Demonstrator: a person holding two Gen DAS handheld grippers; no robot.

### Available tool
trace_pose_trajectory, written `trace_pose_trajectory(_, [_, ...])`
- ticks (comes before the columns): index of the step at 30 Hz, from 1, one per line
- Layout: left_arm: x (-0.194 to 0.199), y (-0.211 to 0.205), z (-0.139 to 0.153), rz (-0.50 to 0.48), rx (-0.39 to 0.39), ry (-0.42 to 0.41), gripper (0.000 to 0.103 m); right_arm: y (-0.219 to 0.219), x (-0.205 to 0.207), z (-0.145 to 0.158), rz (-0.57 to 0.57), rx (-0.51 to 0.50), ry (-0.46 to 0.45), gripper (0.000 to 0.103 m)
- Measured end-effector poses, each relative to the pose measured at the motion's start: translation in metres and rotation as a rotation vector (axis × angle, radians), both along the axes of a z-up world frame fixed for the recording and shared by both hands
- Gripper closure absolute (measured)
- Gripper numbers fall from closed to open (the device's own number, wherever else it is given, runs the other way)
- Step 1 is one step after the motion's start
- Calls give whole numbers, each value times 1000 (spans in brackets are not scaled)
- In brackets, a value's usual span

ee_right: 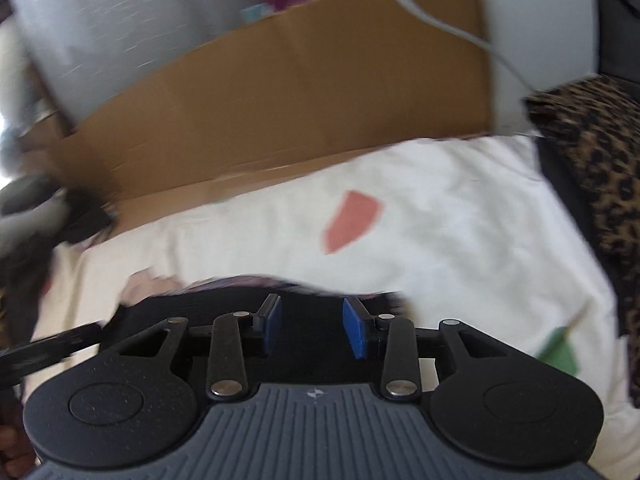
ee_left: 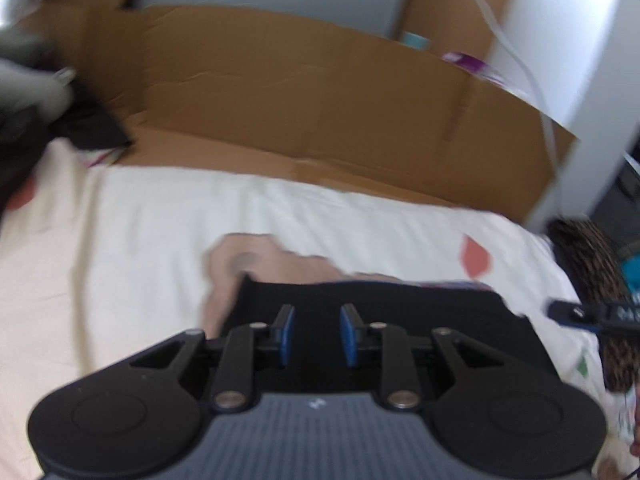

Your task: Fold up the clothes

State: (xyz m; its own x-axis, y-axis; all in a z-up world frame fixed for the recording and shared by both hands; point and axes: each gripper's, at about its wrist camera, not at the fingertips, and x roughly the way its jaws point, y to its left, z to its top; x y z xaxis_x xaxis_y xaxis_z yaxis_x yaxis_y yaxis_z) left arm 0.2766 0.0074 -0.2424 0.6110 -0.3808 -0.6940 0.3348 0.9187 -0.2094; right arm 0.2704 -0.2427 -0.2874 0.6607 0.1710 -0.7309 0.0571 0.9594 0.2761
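A flat black fabric garment (ee_left: 384, 308) is spread on the white patterned bedsheet (ee_left: 152, 216) near its front edge; the left gripper (ee_left: 317, 334) and right gripper (ee_right: 312, 326) are held narrowly parted over it, empty.

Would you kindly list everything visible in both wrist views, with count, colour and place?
black garment: one, black, flat on the sheet just ahead of both claws
bed sheet: one, cream with red and green patches, covering the surface
cardboard: one large piece, brown, standing along the sheet's far edge
clothes pile: count unclear, dark and grey, far left, blurred
leopard-print fabric: one, brown and black, at the sheet's right edge
cable: one, white, hanging across the cardboard
left claw: one, black with blue pads, open over the garment
right claw: one, black with blue pads, open over the garment
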Motion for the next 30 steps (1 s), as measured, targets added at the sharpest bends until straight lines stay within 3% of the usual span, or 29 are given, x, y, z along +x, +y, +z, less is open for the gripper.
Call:
trace_pose_trajectory(1, [-1,-7,-2,-22,2,2,79,5,-2,3,14,1,-8,83])
trace_pose_trajectory(3, [-1,-18,-5,-48,-7,11,83,16,-5,8,41,3,-25,88])
trace_pose_trajectory(11, [16,-38,-22,-60,-3,30,83,45,17,0,99,-52,-19,87])
trace_pose_trajectory(18, [26,-41,-40,-63,10,54,83,41,36,-22,109,-47,39,91])
trace_pose_trajectory(22, [33,-39,-44,-69,-7,80,83,47,39,-25,145,-94,41,92])
trace_pose_trajectory(26, [32,-43,-44,-77,11,74,83,46,36,-9,130,-76,43,89])
trace_pose_trajectory(30, [32,-42,-45,-57,-4,80,84,55,11,8,148,-94,-30,87])
